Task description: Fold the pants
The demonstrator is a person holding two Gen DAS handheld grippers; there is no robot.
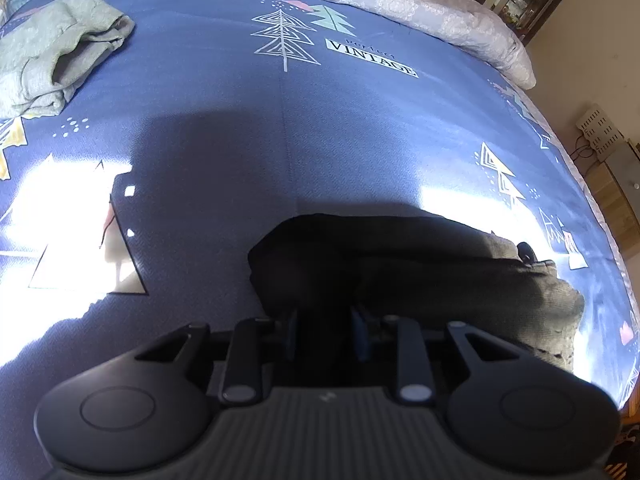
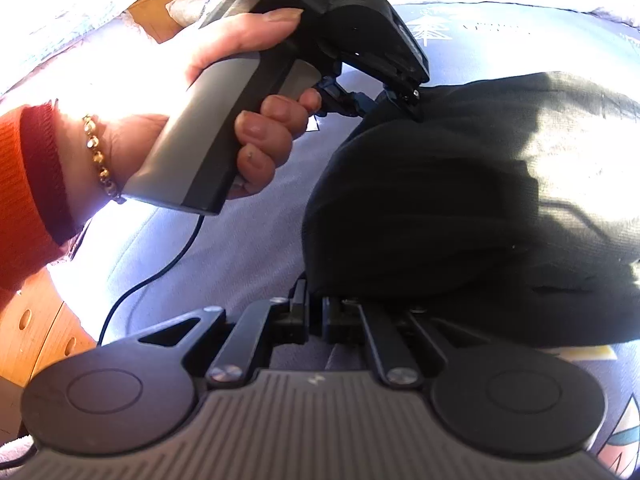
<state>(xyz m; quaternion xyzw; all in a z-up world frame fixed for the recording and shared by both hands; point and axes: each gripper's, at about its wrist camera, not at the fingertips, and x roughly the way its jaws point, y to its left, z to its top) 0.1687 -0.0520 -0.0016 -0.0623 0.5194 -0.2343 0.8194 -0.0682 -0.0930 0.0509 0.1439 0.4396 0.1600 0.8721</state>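
Note:
The dark pants (image 1: 420, 264) lie folded in a thick bundle on the blue bedsheet (image 1: 240, 140). My left gripper (image 1: 325, 320) is shut on the near edge of the pants. In the right wrist view the pants (image 2: 460, 200) fill the right half. My right gripper (image 2: 316, 312) is shut on their near left edge. The left gripper (image 2: 384, 100) shows there too, held in a hand, its fingers clamped on the far edge of the pants.
A light green garment (image 1: 56, 56) lies crumpled at the far left of the bed. A grey patterned quilt (image 1: 400, 0) runs along the far edge. The bed's right edge (image 1: 592, 208) drops to a wooden floor with a power strip (image 1: 600, 128). A wooden drawer unit (image 2: 32, 320) stands at left.

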